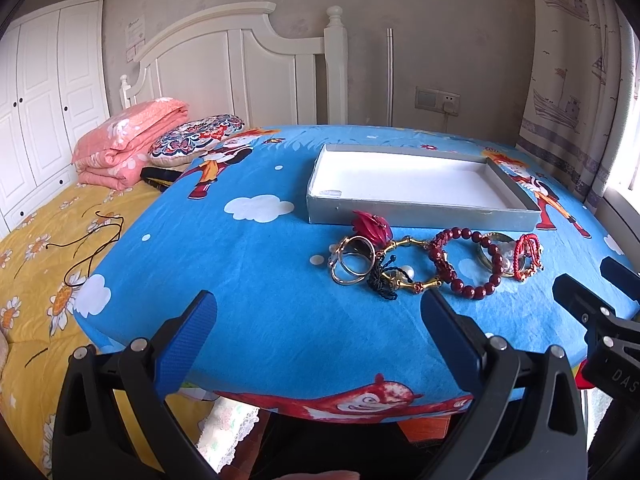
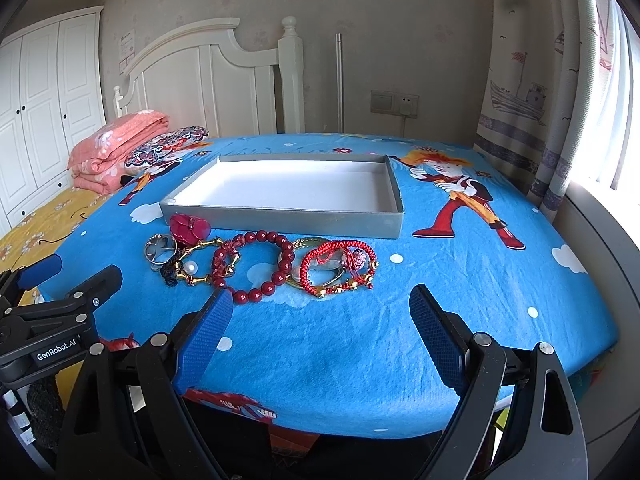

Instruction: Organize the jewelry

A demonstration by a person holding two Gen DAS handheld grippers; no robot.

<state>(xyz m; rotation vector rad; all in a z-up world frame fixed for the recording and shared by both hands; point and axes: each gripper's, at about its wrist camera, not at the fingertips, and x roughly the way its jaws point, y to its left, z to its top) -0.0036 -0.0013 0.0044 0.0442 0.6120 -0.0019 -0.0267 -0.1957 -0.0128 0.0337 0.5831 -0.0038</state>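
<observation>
1. Lighting: bright daylight enters from the window (image 2: pixel 608 92) on the right in both views; that area is overexposed to white.
2. The curtain (image 1: pixel 568 80) beside it is washed out at its lit edge.
3. The blue cloth (image 2: pixel 360 340) is evenly lit, with only soft, faint shadows beside the grey tray (image 2: pixel 288 218).
4. The tray floor shows mild glare.
5. Distortion: strong fisheye bending; the headboard (image 1: pixel 224 52) and the cloth's edges curve, and black vignetting fills the corners.
6. Focus: centre acceptably sharp; the wardrobe (image 1: pixel 40 92) at the left margin is slightly soft.
</observation>
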